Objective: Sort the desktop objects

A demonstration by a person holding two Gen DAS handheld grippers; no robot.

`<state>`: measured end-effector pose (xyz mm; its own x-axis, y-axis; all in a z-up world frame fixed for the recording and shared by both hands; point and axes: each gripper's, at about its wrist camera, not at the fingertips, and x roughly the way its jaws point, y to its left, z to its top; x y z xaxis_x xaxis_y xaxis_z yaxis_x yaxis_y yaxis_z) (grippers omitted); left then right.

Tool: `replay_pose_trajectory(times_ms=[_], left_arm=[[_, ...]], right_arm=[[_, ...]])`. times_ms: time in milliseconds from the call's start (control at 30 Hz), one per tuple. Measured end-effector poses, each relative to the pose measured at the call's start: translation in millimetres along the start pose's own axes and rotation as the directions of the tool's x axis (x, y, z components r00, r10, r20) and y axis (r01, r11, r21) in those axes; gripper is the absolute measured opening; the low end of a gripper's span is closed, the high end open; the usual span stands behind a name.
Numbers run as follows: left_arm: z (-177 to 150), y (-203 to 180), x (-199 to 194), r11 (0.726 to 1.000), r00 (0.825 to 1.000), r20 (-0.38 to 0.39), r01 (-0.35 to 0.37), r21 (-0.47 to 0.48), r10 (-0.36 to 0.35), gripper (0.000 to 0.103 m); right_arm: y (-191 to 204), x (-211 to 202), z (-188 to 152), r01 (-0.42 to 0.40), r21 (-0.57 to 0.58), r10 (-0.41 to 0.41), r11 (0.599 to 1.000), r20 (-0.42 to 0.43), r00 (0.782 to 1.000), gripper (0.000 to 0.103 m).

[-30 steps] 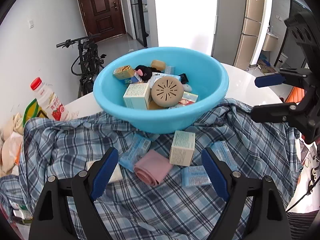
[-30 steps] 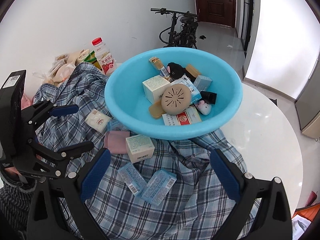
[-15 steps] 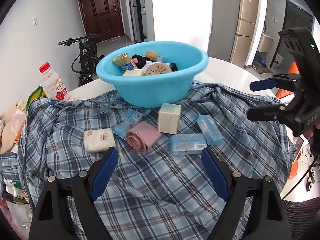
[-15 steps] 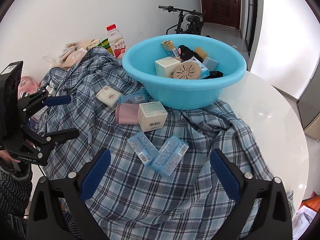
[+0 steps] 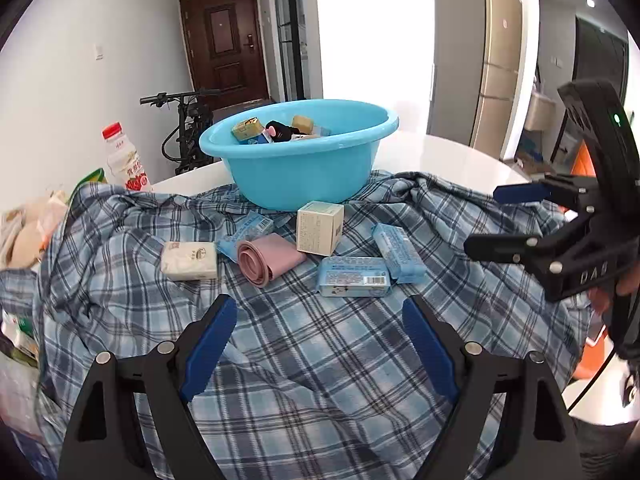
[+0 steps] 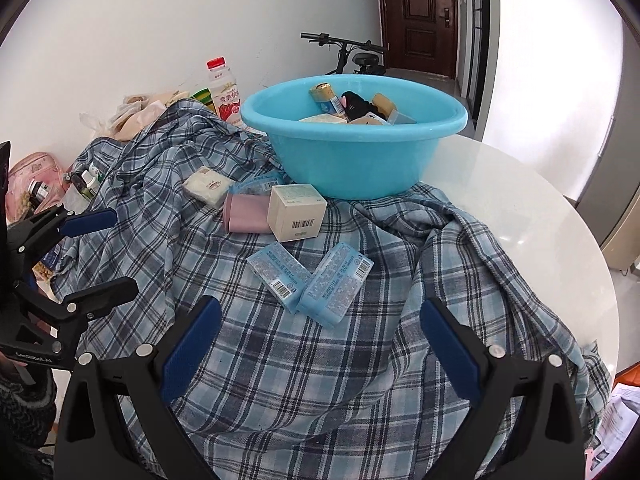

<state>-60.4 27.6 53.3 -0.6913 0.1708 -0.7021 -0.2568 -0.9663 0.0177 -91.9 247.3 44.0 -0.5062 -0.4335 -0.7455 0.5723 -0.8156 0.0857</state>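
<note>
A round white table [image 6: 520, 216] is draped with a blue plaid shirt [image 5: 328, 360]. At the far side sits a light blue plastic basin [image 5: 300, 168], already holding several small packages and a black item. Compared with a second ago, both cameras have pulled back and lower: the view no longer looks down into the basin but sees its side wall, and the loose items now lie ahead of the fingers rather than between them.

The left gripper [image 5: 320, 344] is spread wide with nothing between its blue pads. The right gripper [image 6: 320, 344] is likewise spread and empty, hovering over bare cloth at the near edge.

Still on the shirt, just in front of the basin: a cream cardboard box [image 5: 320, 228] standing upright, a rolled pink cloth [image 5: 266, 258] touching its left side, a white tissue pack [image 5: 189, 261] further left, and three light blue tissue packs, two to the right of the box [image 5: 354, 277] [image 5: 398, 253] and one behind the pink roll [image 5: 250, 229].

A red-capped drink bottle [image 5: 124, 160] stands far left off the shirt.

The retreat suggests a drop-off just ended and the next pick is being lined up; six items remain to sort.
</note>
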Motion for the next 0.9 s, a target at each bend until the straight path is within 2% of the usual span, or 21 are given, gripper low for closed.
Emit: replay_pose_trajectory(times_ms=[133, 267, 333, 500, 600, 700, 900], left_arm=[[-9, 3, 0, 0.998, 0.999, 0.031, -0.032, -0.058, 0.034, 0.087], [-18, 2, -1, 0.991, 0.992, 0.073, -0.098, -0.092, 0.105, 0.087], [-24, 0, -2, 0.984, 0.984, 0.086, -0.144, -0.108, 0.153, 0.087], [-35, -5, -7, 0.972, 0.960, 0.173, -0.197, -0.131, 0.218, 0.087], [-37, -4, 4, 0.971, 0.966, 0.149, -0.187, -0.149, 0.209, 0.088], [-42, -2, 10, 0.966, 0.965, 0.167, -0.167, -0.200, 0.202, 0.088], [-49, -8, 14, 0.955, 0.934, 0.252, -0.200, -0.219, 0.253, 0.088]], right_arm=[[11, -4, -9, 0.049, -0.045, -0.046, 0.998, 0.064, 0.997, 0.099], [19, -9, -17, 0.088, -0.064, -0.078, 0.994, 0.141, 0.987, 0.099], [21, -10, -20, 0.096, -0.057, -0.085, 0.994, 0.173, 0.981, 0.099], [21, -13, -28, 0.097, -0.029, -0.087, 0.995, 0.245, 0.966, 0.099], [21, -15, -32, 0.104, -0.005, -0.098, 0.995, 0.292, 0.951, 0.099], [21, -20, -38, 0.113, 0.022, -0.113, 0.993, 0.348, 0.930, 0.101], [24, -31, -51, 0.181, 0.062, -0.189, 0.981, 0.470, 0.862, 0.102]])
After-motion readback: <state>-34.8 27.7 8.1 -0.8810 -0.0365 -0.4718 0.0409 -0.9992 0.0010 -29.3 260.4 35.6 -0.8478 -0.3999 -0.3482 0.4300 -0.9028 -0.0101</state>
